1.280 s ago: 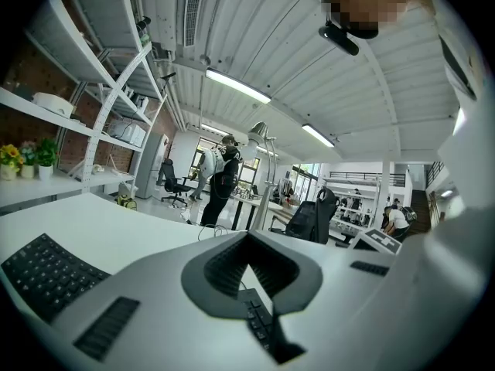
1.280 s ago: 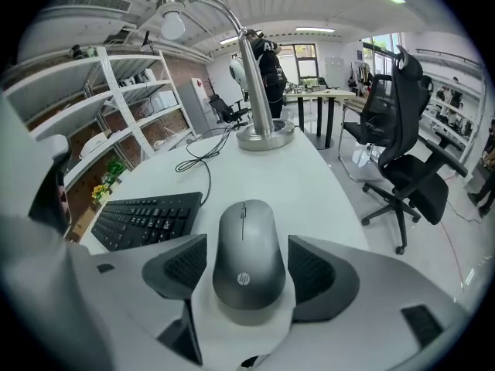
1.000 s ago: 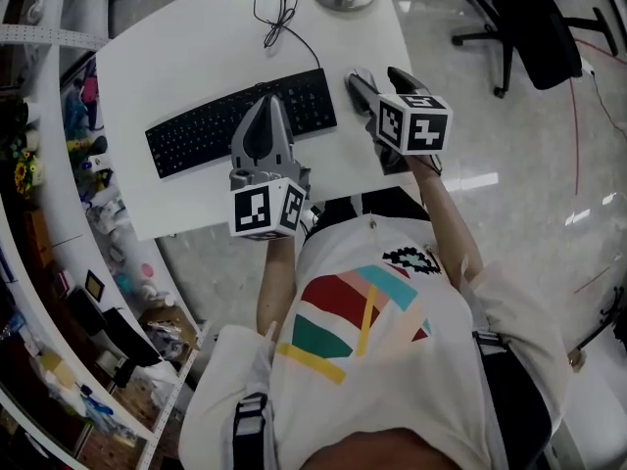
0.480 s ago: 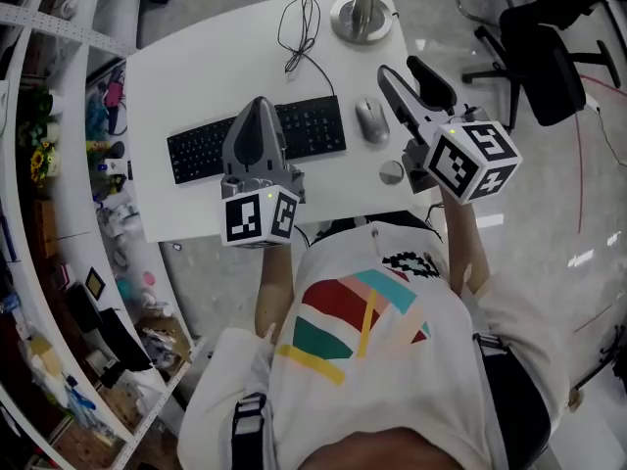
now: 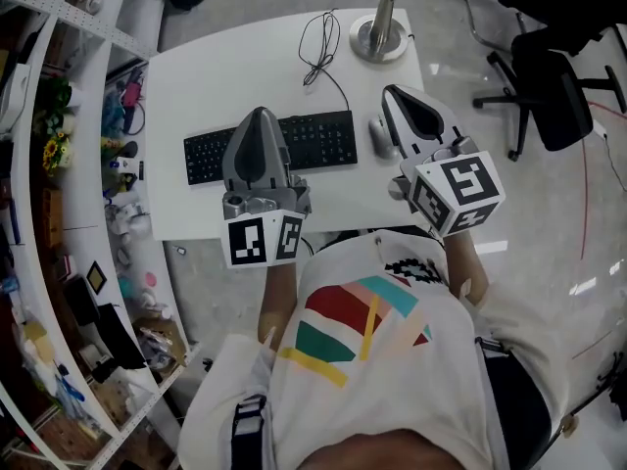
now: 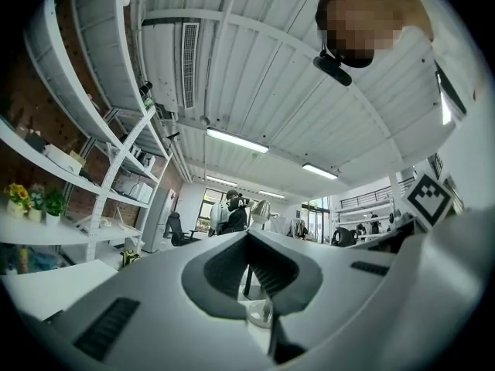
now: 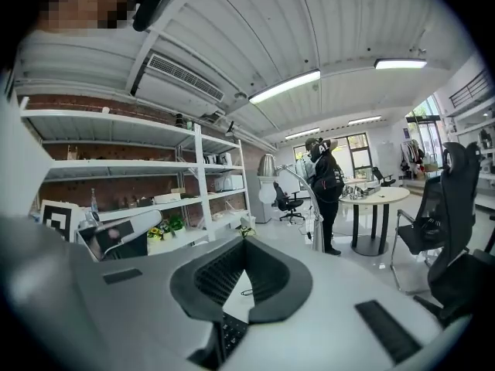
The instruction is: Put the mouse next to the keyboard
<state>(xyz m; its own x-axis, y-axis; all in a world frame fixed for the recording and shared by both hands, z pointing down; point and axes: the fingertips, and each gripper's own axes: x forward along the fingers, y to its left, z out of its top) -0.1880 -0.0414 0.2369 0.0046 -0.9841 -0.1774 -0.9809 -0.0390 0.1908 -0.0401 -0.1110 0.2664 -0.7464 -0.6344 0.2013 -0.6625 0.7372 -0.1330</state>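
Note:
A black keyboard [image 5: 304,140] lies across the white table [image 5: 206,86]. Just off its right end sits a grey mouse [image 5: 376,134], held by nothing. My left gripper [image 5: 261,114] hovers above the keyboard's middle, its jaws shut and empty [image 6: 249,235]. High over the table's right edge, beside the mouse, is my right gripper [image 5: 391,92]. Its jaws have just been closing and now meet with nothing between them [image 7: 244,243]. Below those jaws, a bit of the keyboard [image 7: 225,335] shows in the right gripper view.
A lamp base [image 5: 377,39] and a looped black cable [image 5: 318,52] sit at the table's far side. Black office chairs [image 5: 554,76] stand on the floor to the right. Cluttered shelves [image 5: 59,145] run along the left.
Both grippers have lifted away from the table toward the camera. The right gripper's jaws went from open over the mouse to shut, and the mouse stayed on the table by the keyboard.

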